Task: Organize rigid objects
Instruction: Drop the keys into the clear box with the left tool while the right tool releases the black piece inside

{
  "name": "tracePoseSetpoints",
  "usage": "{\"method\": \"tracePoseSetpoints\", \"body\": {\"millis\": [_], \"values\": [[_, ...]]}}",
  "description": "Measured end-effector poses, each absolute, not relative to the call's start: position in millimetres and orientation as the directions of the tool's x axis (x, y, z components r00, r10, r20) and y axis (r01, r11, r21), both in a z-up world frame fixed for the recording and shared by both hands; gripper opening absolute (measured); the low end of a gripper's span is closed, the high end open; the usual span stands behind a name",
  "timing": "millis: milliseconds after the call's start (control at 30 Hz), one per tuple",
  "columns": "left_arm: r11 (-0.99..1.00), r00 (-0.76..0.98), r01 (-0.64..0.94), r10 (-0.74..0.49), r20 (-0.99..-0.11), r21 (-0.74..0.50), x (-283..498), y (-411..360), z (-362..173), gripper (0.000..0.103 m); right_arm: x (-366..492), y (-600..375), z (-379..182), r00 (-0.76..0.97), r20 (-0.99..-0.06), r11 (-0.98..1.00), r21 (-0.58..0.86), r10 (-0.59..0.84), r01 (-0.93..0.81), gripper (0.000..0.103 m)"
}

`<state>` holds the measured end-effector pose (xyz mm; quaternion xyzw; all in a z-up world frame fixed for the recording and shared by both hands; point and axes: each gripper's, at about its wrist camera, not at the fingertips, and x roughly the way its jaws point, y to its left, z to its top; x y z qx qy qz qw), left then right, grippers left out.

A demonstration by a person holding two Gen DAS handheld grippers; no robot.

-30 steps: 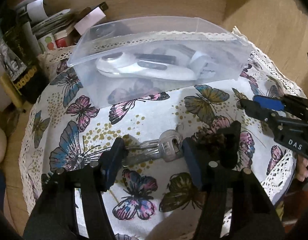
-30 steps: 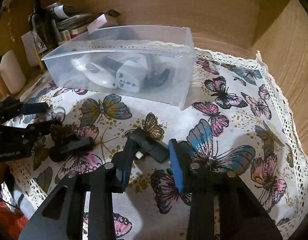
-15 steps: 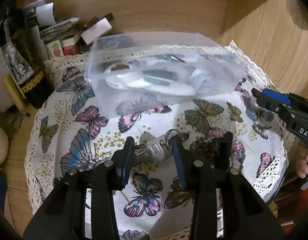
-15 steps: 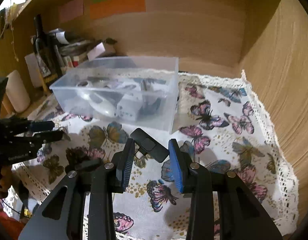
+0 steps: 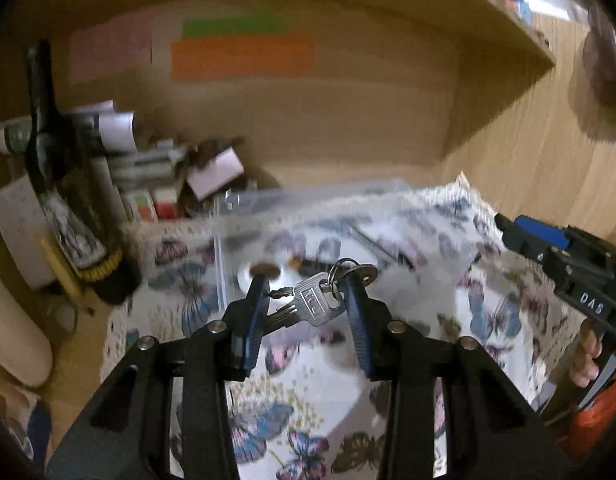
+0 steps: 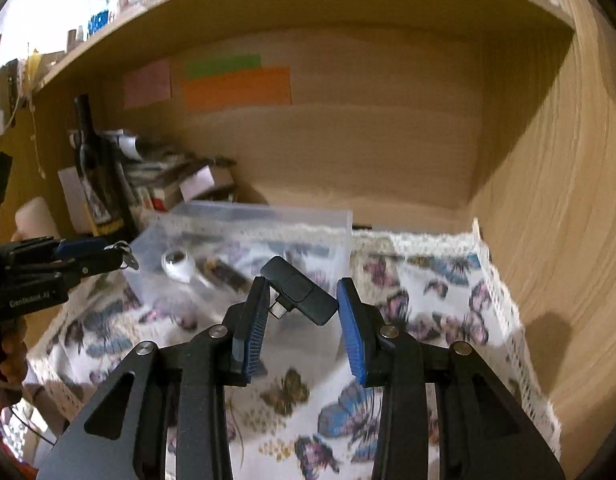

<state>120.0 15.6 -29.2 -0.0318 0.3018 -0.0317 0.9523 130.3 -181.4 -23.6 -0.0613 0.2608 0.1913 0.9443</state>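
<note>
My left gripper is shut on a bunch of silver keys on a ring and holds it in the air in front of the clear plastic box. My right gripper is shut on a small black USB adapter, lifted above the cloth to the right of the box. The box holds a white device and other small items. The right gripper also shows at the right of the left wrist view, and the left gripper at the left of the right wrist view.
The box stands on a butterfly-print cloth with a lace edge, inside a wooden alcove. A dark bottle, papers and small boxes crowd the back left. A wooden side wall stands close on the right.
Both grippers have closed on their objects and lifted them off the cloth. The views have tilted up toward the alcove's back wall.
</note>
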Motion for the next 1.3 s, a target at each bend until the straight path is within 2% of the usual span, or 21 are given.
{"method": "tracePoseSetpoints", "body": {"millis": [267, 367, 667, 933, 1033, 1133, 1300], "values": [[0.995, 0.820, 0.057, -0.091, -0.565, -0.079, 154, 15, -18, 0.038, 156, -164, -13, 0.798, -0.496, 0.913, -0.026, 0.342, -0.407, 0.032], [0.991, 0.795, 0.077, -0.127, -0.593, -0.108, 171, 13, -25, 0.038, 171, -158, -18, 0.786, -0.516, 0.911, -0.025, 0.340, -0.411, 0.032], [0.989, 0.713, 0.116, -0.150, -0.685, -0.096, 209, 3, -62, 0.038, 219, -137, -53, 0.712, -0.631, 0.908, -0.027, 0.309, -0.418, 0.032], [0.985, 0.680, 0.153, -0.160, -0.716, -0.075, 223, -2, -83, 0.038, 240, -119, -83, 0.669, -0.689, 0.911, -0.033, 0.278, -0.412, 0.032], [0.986, 0.677, 0.150, -0.159, -0.719, -0.077, 226, -2, -85, 0.039, 239, -115, -86, 0.685, -0.689, 0.913, -0.083, 0.236, -0.398, 0.032], [0.988, 0.685, 0.133, -0.145, -0.714, -0.073, 225, 1, -84, 0.039, 237, -115, -85, 0.677, -0.689, 0.908, -0.065, 0.259, -0.413, 0.032], [0.990, 0.701, 0.121, -0.134, -0.701, -0.069, 220, 4, -76, 0.042, 232, -115, -80, 0.672, -0.687, 0.903, -0.052, 0.277, -0.426, 0.041]]}}
